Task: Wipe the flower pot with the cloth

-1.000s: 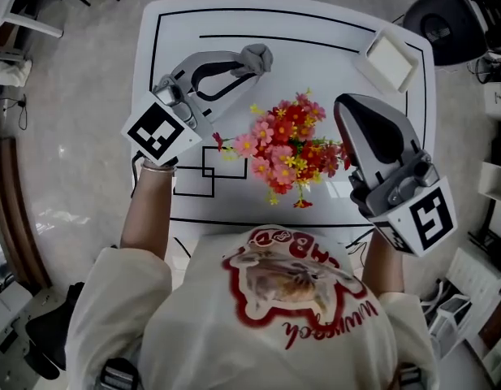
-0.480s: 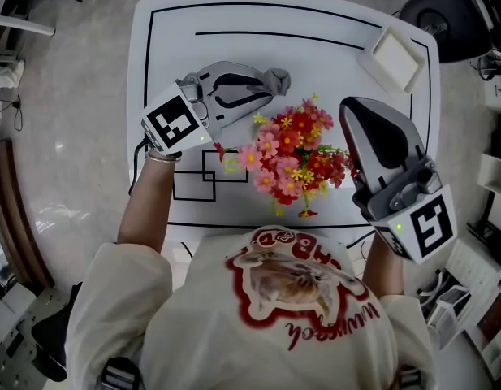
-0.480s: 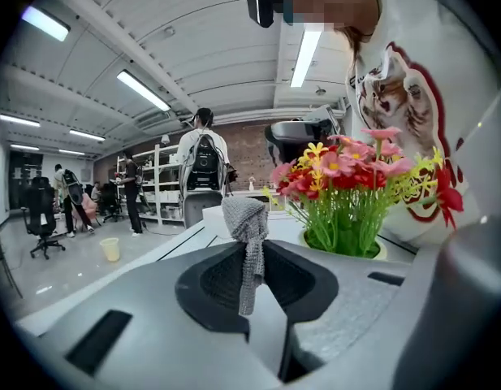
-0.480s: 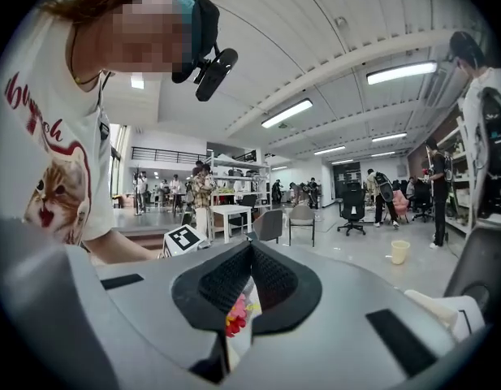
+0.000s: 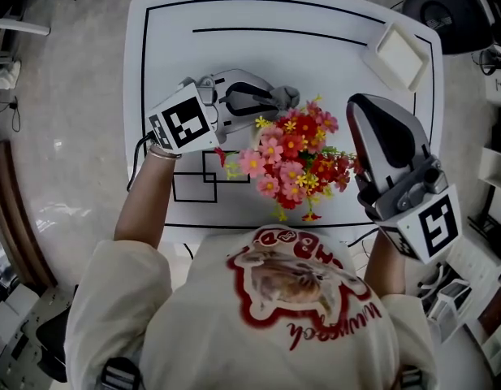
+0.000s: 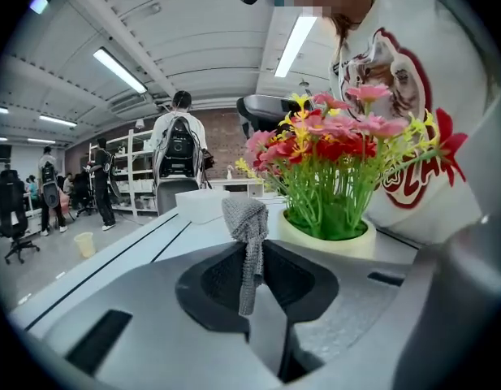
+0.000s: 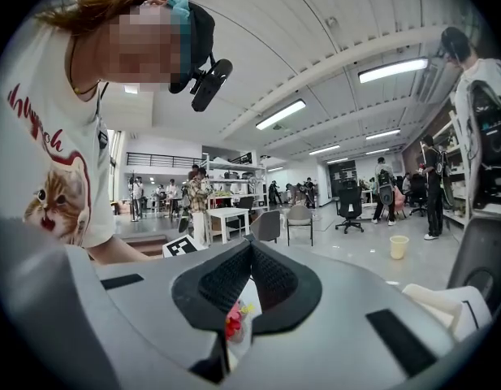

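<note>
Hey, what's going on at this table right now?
A person stands at a white table with a tool in each hand. The left tool is shut on a small grey cloth and sits close beside the cream flower pot with its red, pink and yellow flowers. I cannot tell whether the cloth touches the pot. The right tool is shut on nothing, on the other side of the flowers.
</note>
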Action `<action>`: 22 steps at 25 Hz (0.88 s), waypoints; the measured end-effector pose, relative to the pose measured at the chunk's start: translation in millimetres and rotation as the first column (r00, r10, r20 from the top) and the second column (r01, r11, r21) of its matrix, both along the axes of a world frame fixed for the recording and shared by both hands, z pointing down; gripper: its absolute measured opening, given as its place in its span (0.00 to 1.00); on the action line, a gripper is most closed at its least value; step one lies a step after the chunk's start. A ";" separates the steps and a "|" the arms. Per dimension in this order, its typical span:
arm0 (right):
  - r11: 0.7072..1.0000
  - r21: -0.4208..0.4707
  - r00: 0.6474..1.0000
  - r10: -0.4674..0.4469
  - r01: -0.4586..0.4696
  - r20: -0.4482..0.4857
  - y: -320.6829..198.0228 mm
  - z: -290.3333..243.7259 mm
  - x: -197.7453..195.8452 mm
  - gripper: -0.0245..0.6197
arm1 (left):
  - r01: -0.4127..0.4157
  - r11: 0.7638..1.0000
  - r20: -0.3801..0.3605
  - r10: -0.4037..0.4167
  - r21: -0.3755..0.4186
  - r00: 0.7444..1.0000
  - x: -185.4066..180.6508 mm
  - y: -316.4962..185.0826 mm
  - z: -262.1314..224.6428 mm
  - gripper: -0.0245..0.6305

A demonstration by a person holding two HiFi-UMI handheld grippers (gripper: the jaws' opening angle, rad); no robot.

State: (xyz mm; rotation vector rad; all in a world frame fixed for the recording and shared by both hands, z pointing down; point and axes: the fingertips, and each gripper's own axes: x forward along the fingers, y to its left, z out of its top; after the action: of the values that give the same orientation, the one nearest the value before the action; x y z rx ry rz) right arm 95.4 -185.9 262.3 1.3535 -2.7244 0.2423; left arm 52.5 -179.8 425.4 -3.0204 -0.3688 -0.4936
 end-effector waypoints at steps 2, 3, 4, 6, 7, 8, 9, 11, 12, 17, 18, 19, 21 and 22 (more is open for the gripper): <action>1.000 0.003 1.000 -0.008 0.008 -0.012 0.1 2.5 1.1 0.04 | -0.029 1.000 0.007 0.029 -0.011 1.000 -0.5 2.4 3.4 0.13; 1.000 0.005 1.000 -0.012 0.012 -0.007 -0.5 2.2 0.6 0.04 | -0.043 0.999 0.009 0.043 -0.021 0.999 -0.8 3.3 4.6 0.13; 1.000 0.009 1.000 -0.014 0.014 -0.001 -1.3 1.8 0.6 0.04 | -0.056 0.998 0.011 0.056 -0.028 0.998 -0.9 4.1 5.4 0.13; 1.000 0.012 1.000 -0.011 0.011 0.011 -3.4 1.2 1.7 0.04 | -0.079 0.996 0.018 0.079 -0.036 0.997 -0.7 5.7 7.2 0.13; 1.000 0.012 1.000 -0.009 0.008 0.016 -4.3 1.0 2.3 0.04 | -0.088 0.995 0.023 0.089 -0.038 0.996 -0.6 6.2 8.3 0.13; 1.000 0.012 1.000 -0.007 0.007 0.019 -4.8 1.1 2.9 0.04 | -0.095 0.995 0.028 0.096 -0.038 0.995 -0.6 6.5 9.3 0.13; 1.000 0.012 1.000 -0.007 0.006 0.019 -5.1 1.3 3.4 0.04 | -0.100 0.994 0.033 0.101 -0.038 0.994 -0.7 6.7 10.1 0.13; 1.000 0.011 1.000 -0.007 0.007 0.015 -5.3 1.5 3.5 0.04 | -0.104 0.994 0.040 0.106 -0.037 0.994 -1.4 6.8 10.8 0.13; 1.000 0.011 1.000 -0.007 0.006 0.014 -5.3 1.2 3.4 0.04 | -0.105 0.994 0.043 0.106 -0.037 0.993 -2.0 6.7 11.0 0.13; 1.000 0.016 1.000 -0.004 0.003 0.012 -4.3 -1.6 3.4 0.04 | -0.101 0.994 0.047 0.102 -0.040 0.994 -6.2 6.9 10.7 0.13; 1.000 0.016 1.000 -0.003 0.003 0.010 -4.0 -1.8 3.0 0.04 | -0.098 0.994 0.046 0.100 -0.042 0.994 -7.4 7.0 10.6 0.13; 1.000 0.016 1.000 -0.002 0.002 0.009 -3.7 -2.1 2.8 0.04 | -0.095 0.995 0.045 0.097 -0.043 0.994 -8.5 6.9 10.5 0.13; 1.000 0.018 1.000 0.001 -0.001 0.007 -2.9 -2.7 2.4 0.04 | -0.089 0.995 0.044 0.091 -0.043 0.995 -10.3 6.9 10.4 0.13; 1.000 0.018 1.000 0.001 -0.002 0.006 -2.4 -3.0 2.2 0.04 | -0.086 0.995 0.045 0.087 -0.043 0.995 -11.2 6.9 10.3 0.13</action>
State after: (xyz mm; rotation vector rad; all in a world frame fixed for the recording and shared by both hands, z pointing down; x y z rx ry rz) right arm 97.6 -188.4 259.3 1.3617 -2.7375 0.2225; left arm 41.4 -173.0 435.8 -3.0207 -0.5166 -0.5569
